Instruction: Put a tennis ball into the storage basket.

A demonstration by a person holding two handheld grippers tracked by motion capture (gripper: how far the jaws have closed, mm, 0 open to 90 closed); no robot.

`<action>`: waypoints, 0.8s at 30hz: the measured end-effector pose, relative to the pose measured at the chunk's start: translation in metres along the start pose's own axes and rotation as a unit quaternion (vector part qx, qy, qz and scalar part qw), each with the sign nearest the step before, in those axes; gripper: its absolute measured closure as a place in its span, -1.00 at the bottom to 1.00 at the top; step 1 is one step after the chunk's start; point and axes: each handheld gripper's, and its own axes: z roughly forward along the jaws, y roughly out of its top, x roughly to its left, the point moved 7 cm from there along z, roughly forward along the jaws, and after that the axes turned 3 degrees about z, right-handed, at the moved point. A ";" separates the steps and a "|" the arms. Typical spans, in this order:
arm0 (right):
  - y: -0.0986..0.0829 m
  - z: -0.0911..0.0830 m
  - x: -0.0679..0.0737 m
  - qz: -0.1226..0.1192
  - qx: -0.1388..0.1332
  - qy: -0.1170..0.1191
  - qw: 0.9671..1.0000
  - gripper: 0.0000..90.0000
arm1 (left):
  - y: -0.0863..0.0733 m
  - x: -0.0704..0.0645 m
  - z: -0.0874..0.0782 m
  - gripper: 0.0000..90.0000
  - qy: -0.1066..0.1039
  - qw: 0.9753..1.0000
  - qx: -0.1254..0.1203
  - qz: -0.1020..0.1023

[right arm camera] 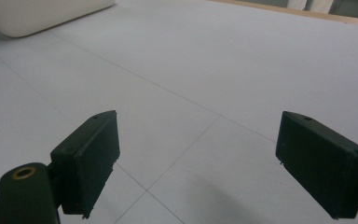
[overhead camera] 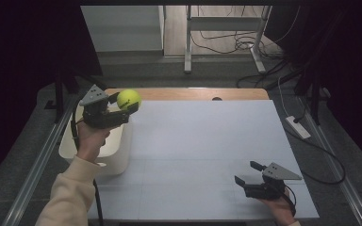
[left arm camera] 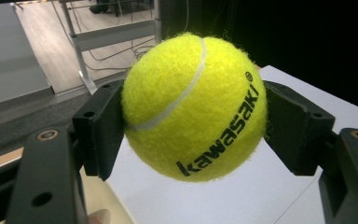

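One tennis ball [overhead camera: 128, 99], one white bin [overhead camera: 114, 155] at the left, two grippers, one table [overhead camera: 202, 141].

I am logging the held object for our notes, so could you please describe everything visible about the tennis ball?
The tennis ball is bright yellow-green and fuzzy like felt, with a curved white seam and the black print "kawasaki". It looks whole and round. The left gripper clamps it between its two black jaws, one on each side, and holds it in the air by the table's far left corner, beside the white bin. Nothing else touches it.
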 end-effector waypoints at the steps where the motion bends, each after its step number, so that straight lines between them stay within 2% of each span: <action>1: 0.000 0.000 0.000 -0.001 0.001 -0.001 1.000 -0.70 | 0.000 0.002 -0.001 -0.39 0.003 1.000 0.000 -0.001; 11: 0.000 0.000 0.000 -0.001 0.001 -0.001 1.000 -0.70 | -0.009 0.021 -0.014 -0.39 0.031 0.999 0.006 -0.008; 16: 0.000 0.000 0.000 -0.002 0.002 -0.002 1.000 -0.70 | -0.016 0.034 -0.023 -0.39 0.053 0.998 0.010 -0.015; 24: -0.001 0.000 0.000 -0.002 0.003 -0.003 1.000 -0.70 | -0.023 0.046 -0.030 -0.39 0.067 0.997 0.015 -0.022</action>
